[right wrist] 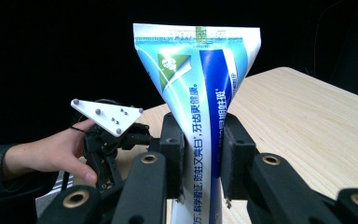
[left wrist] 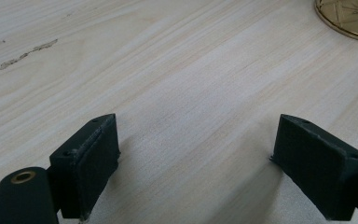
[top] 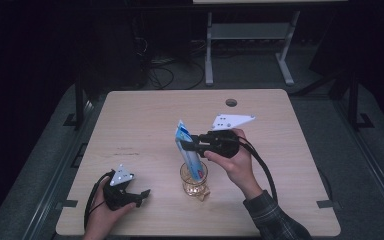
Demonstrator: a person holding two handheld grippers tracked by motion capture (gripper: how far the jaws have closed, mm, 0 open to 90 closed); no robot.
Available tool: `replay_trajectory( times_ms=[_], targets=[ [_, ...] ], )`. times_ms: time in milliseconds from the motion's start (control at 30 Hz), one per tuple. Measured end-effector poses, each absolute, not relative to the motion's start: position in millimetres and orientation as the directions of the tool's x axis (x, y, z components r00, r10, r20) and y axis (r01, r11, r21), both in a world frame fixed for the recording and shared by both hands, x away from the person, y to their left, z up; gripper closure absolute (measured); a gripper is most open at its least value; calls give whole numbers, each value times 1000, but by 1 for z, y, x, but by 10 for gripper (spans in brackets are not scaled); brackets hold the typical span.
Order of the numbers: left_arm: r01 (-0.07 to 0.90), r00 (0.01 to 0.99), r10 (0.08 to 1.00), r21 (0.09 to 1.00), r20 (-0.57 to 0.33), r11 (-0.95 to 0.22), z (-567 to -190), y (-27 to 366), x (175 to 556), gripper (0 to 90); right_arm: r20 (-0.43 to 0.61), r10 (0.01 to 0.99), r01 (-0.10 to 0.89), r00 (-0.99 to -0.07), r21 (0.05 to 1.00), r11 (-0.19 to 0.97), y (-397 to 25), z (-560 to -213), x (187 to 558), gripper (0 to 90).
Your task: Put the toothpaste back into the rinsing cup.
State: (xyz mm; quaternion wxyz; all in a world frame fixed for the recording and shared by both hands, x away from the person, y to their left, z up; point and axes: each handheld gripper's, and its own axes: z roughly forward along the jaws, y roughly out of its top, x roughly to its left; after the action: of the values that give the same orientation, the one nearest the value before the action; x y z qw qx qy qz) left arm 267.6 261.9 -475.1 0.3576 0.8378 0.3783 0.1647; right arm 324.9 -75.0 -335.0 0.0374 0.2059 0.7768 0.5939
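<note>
A: Over the clear gold-rimmed glass cup point(top: 194, 176), the right tongs point(top: 189, 143) are clamped on the blue-and-white toothpaste tube point(top: 187, 150), its lower end in the cup.

B: And the left tongs point(top: 141, 194)? Spread wide, low over the pale wooden bench point(top: 145, 115), holding nothing.

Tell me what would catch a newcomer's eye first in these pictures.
The blue and white toothpaste tube stands out first: the right tool is shut on it mid-table, its lower end down in a gold-patterned glass cup, crimped end up. Next comes the left tool, resting open on the wooden table near its front left corner, with nothing between its jaws.
</note>
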Motion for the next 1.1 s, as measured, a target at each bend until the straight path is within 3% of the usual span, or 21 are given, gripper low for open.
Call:
replay_trajectory(
  times_ms=[1100],
  targets=[
    [514,661,750,726,5,-457,-475,262,267,132,176,367,308,-914,888,341,-65,-367,323,732]
  ],
)
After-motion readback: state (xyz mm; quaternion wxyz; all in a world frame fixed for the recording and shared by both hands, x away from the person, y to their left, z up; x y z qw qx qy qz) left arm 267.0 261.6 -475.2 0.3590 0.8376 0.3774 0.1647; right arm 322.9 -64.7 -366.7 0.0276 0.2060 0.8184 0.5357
